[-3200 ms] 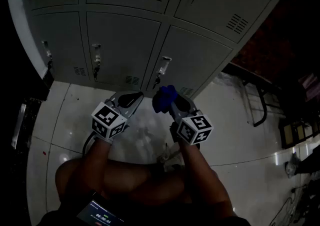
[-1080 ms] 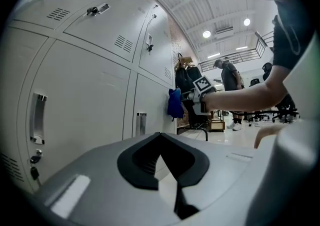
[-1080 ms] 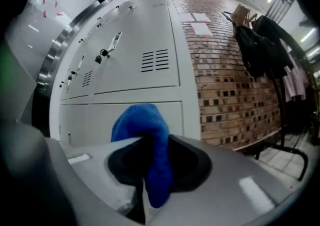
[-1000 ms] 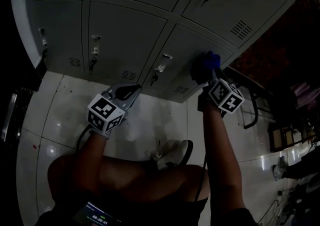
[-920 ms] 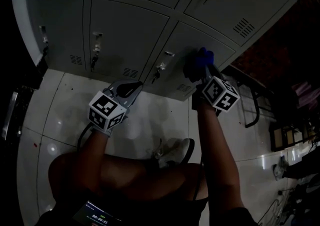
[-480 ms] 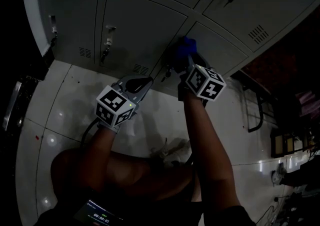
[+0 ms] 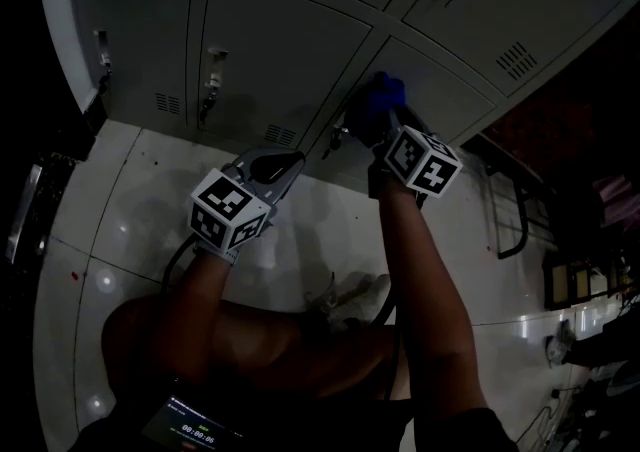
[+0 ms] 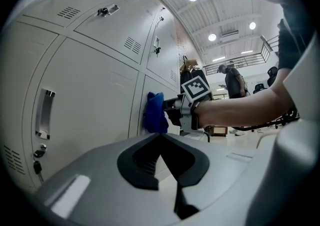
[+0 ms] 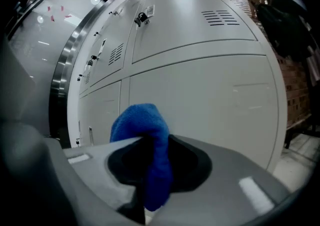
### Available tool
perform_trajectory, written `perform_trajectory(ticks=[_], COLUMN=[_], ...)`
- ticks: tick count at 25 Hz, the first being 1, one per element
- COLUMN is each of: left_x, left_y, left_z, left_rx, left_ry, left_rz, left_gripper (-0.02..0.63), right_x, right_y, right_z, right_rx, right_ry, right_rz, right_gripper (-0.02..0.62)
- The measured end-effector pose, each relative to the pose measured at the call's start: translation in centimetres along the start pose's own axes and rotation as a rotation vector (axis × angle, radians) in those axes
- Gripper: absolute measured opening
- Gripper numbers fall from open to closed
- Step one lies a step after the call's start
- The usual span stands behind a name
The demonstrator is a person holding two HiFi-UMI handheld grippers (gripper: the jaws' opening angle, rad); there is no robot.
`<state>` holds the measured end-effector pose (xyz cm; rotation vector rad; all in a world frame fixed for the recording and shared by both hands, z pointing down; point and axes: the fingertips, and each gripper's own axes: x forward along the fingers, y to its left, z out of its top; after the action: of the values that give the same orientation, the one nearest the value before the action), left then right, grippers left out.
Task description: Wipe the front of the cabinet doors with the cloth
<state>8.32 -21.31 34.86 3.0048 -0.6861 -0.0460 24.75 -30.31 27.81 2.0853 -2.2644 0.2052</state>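
Right gripper view shows the right claw (image 9: 154, 177) clenched on the blue cloth (image 9: 140, 122), which touches a cabinet door (image 9: 210, 95). The left claw (image 8: 161, 145) is closed and empty.

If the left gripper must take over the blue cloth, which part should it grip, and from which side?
Likely the rounded bunch of the blue fleecy cloth that stands out past the right gripper, coming from the left. The rest is pinched in those jaws, and the grey locker door blocks the front.
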Motion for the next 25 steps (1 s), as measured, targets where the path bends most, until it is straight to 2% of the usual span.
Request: perform_trajectory(ticks=[7, 10, 14, 19, 22, 25], left_x=[0.2, 0.3, 0.3, 0.5, 0.5, 0.6], left_y=[-0.4, -0.5, -0.5, -0.6, -0.6, -0.5], left_z=[-0.2, -0.2, -0.3, -0.5, -0.6, -0.6], left_rx=[0.005, 0.012, 0.013, 0.017, 0.018, 0.020], left_ry=[0.013, 0.013, 0.017, 0.023, 0.026, 0.026], left_rz=[-0.006, -0.010, -0.012, -0.016, -0.014, -0.012], left_gripper=[0.000, 0.000, 0.000, 0.000, 0.001, 0.000], right_x=[-2.7, -4.0, -6.2, -8.7, -9.5, -9.8], right_y=[-6.7, -9.2, -14.1, -19.4, -20.6, -19.6], right_z=[-0.8, -1.2, -1.3, -1.3, -1.5, -1.4], right_rx=[0.028, 0.073, 0.143, 0.164, 0.156, 0.155], right_ry=[0.013, 0.016, -0.001, -0.016, -0.019, -0.035], right_rz=[-0.112, -0.155, -0.247, -0.357, -0.378, -0.356], right_gripper=[0.077, 0.077, 0.077, 0.077, 0.077, 0.077])
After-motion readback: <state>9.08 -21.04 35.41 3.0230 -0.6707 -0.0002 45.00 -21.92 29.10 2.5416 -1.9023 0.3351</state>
